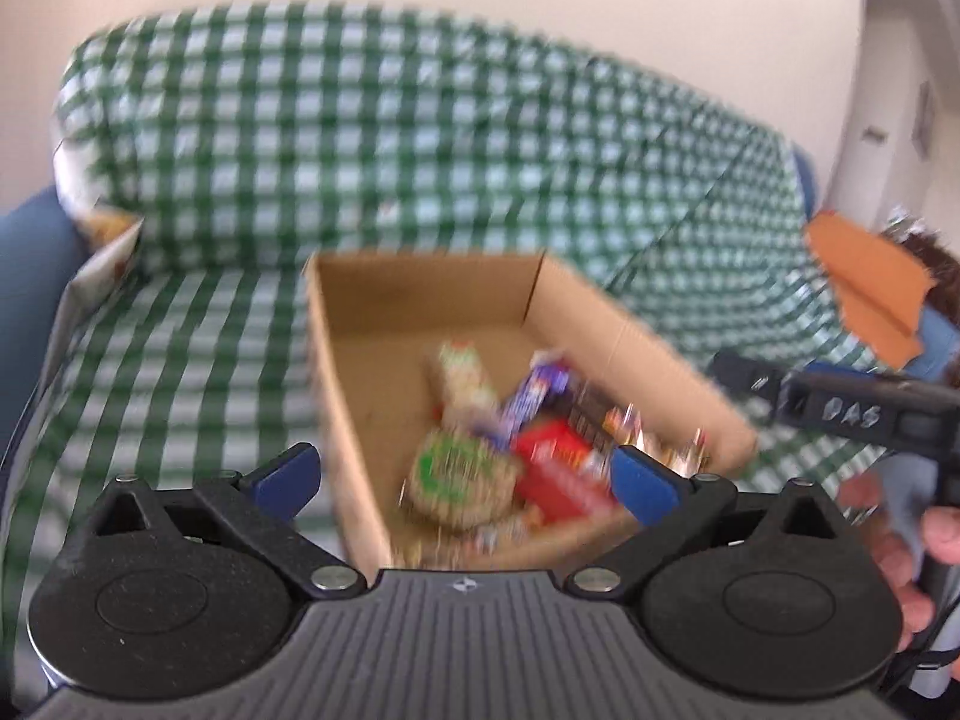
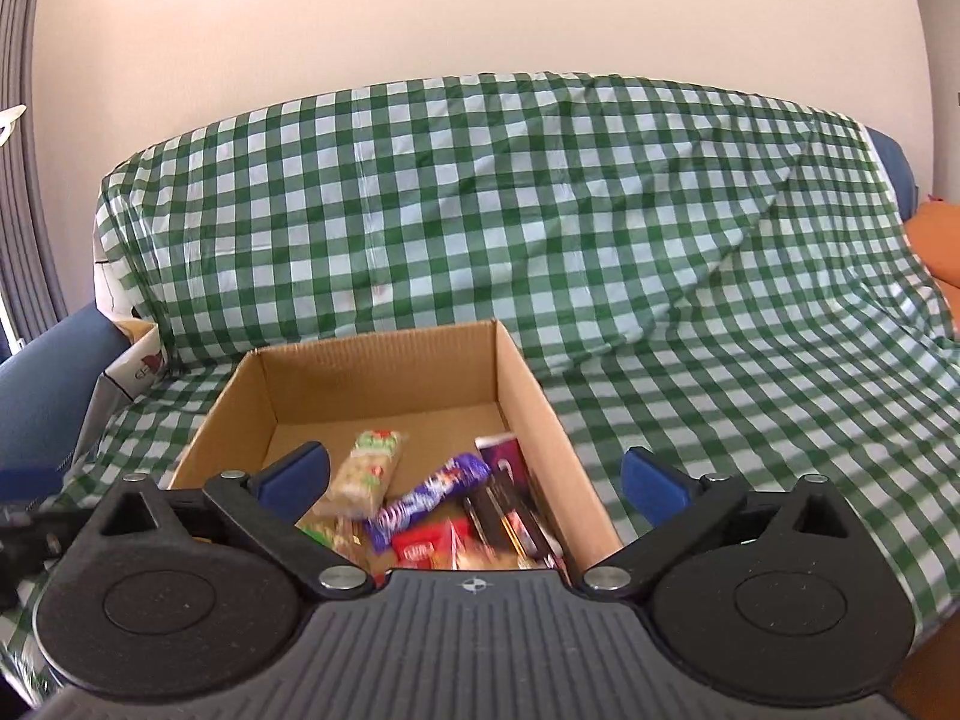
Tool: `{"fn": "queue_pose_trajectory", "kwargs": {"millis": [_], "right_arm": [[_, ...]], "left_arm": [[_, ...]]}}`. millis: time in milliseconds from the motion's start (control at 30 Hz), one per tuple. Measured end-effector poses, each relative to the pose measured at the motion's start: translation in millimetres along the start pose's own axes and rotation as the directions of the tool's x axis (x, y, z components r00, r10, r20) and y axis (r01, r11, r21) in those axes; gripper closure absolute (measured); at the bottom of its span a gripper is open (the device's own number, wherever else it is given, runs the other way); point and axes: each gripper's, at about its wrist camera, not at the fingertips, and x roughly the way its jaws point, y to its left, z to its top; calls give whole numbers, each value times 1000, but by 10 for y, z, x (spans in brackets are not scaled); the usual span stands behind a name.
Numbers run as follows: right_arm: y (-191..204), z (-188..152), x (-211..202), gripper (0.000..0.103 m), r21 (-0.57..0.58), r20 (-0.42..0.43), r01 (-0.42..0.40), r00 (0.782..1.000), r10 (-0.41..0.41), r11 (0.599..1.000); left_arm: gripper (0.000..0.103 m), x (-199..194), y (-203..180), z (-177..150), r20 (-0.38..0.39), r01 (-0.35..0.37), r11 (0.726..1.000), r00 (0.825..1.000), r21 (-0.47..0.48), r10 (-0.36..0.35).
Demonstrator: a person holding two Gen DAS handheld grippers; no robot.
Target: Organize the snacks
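Observation:
An open cardboard box [image 1: 336, 372] sits on a green-checked cloth and holds several snack packets. In the blurred left wrist view I see a round green-labelled packet [image 1: 459, 477], a red packet [image 1: 561, 471] and a purple bar [image 1: 534, 399]. My left gripper [image 1: 465, 477] is open and empty above the box's near end. In the right wrist view the box [image 2: 528, 396] holds a pale cracker pack [image 2: 366, 471], a purple bar [image 2: 426, 498] and a red packet [image 2: 423, 546]. My right gripper [image 2: 474, 483] is open and empty over the box's near right side.
The checked cloth [image 2: 480, 210] covers a blue sofa's seat and backrest. An orange cushion [image 1: 864, 282] lies at the right. A white printed bag [image 2: 135, 360] stands at the left by the blue armrest [image 2: 42, 396]. The right gripper's body [image 1: 840, 408] shows at the left view's right edge.

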Motion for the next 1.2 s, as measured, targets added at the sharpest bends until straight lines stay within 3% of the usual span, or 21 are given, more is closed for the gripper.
{"fn": "queue_pose_trajectory", "kwargs": {"millis": [167, 300, 433, 500, 600, 833, 1200], "right_arm": [[18, -145, -43, 1, -25, -62, 17, 998, -18, 1000], [96, -172, 33, 1, -82, -70, 35, 997, -41, 996], [103, -152, 109, 1, -69, -87, 31, 996, -37, 997], [113, -155, 148, 1, -75, -95, 36, 995, -43, 997], [123, -164, 186, 1, -88, -103, 32, 994, -41, 996], [112, -165, 234, 1, -89, -119, 36, 992, -47, 995], [159, -163, 271, 1, -115, -127, 25, 991, -39, 993]], "left_arm": [[0, 42, -77, -125, -77, -11, 1000, 997, -11, 10], [0, 78, -151, -142, -41, -43, 998, 998, 55, 45], [0, 97, -168, -183, 13, -35, 996, 999, 82, 34], [0, 164, -189, -192, 4, -43, 994, 999, 98, 43], [0, 234, -169, -142, -4, -10, 998, 1000, 61, 10], [0, 339, -91, -124, -49, -7, 1000, 999, 18, 8], [0, 343, -47, -97, -54, -4, 1000, 999, -2, 4]]}}
